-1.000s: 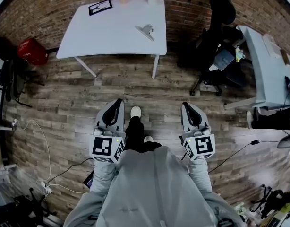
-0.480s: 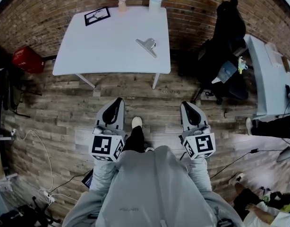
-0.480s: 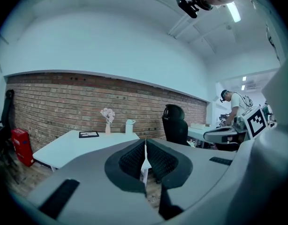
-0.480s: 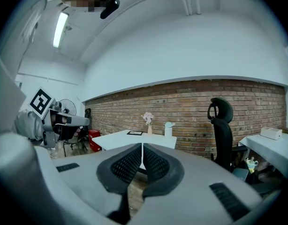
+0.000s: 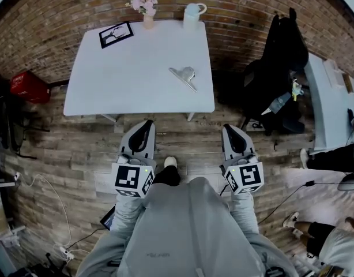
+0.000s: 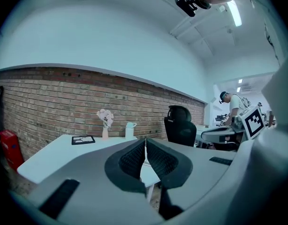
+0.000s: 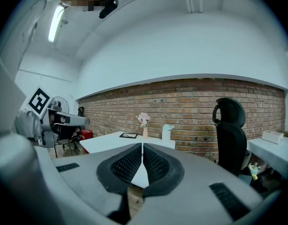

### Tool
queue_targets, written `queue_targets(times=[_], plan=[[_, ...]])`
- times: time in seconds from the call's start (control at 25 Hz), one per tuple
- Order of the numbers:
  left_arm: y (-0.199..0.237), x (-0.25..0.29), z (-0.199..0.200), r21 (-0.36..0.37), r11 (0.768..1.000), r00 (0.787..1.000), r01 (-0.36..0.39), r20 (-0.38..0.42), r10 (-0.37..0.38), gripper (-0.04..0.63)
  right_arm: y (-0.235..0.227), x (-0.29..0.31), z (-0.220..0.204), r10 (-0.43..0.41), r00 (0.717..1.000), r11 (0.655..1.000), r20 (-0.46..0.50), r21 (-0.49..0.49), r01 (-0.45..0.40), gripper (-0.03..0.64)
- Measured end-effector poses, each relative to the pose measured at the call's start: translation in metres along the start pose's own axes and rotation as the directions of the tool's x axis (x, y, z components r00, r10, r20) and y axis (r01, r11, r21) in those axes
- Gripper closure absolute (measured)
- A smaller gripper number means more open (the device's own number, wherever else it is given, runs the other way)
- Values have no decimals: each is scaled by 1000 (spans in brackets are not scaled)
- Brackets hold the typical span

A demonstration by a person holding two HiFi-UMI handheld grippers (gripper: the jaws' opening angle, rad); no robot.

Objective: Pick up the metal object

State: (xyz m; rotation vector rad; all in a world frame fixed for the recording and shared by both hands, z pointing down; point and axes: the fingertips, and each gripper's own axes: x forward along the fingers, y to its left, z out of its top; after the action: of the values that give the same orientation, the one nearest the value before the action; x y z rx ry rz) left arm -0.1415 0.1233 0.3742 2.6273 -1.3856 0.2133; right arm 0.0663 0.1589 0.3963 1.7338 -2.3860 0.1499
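The metal object [image 5: 184, 75], a silver clip, lies on the right half of the white table [image 5: 125, 79]. My left gripper [image 5: 146, 124] and right gripper [image 5: 229, 128] hang side by side over the wooden floor, just short of the table's near edge. Both are shut with nothing between the jaws. In the left gripper view the left gripper [image 6: 145, 142] points level at the table [image 6: 55, 151]. In the right gripper view the right gripper [image 7: 142, 146] does the same, with the table [image 7: 106, 142] behind it. The clip is hidden behind the jaws in both gripper views.
On the table's far edge stand a pink flower vase [image 5: 147, 7], a white mug [image 5: 191, 13] and a black picture frame [image 5: 116, 34]. A black office chair [image 5: 278, 68] stands right of the table, a red box [image 5: 28, 86] left. A grey desk [image 5: 330, 105] lies far right; a person [image 5: 332, 247] is at the lower right.
The table has drawn nearer to both grippers as I walk forward; its near edge is now just ahead of the jaws. Both grippers stay shut.
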Motion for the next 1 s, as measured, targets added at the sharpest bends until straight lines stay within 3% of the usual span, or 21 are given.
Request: queue_targets(times=[0.52,1.0], plan=[[19,46,-20,-33,997,994,66,-83,-69,563,-15,38,-13,-55,996,997,-67,44,58,592],[43,154,12,-18,999,998,28,-48,-29,563,-86,136,4,1,999,999,-50,32,0,592]])
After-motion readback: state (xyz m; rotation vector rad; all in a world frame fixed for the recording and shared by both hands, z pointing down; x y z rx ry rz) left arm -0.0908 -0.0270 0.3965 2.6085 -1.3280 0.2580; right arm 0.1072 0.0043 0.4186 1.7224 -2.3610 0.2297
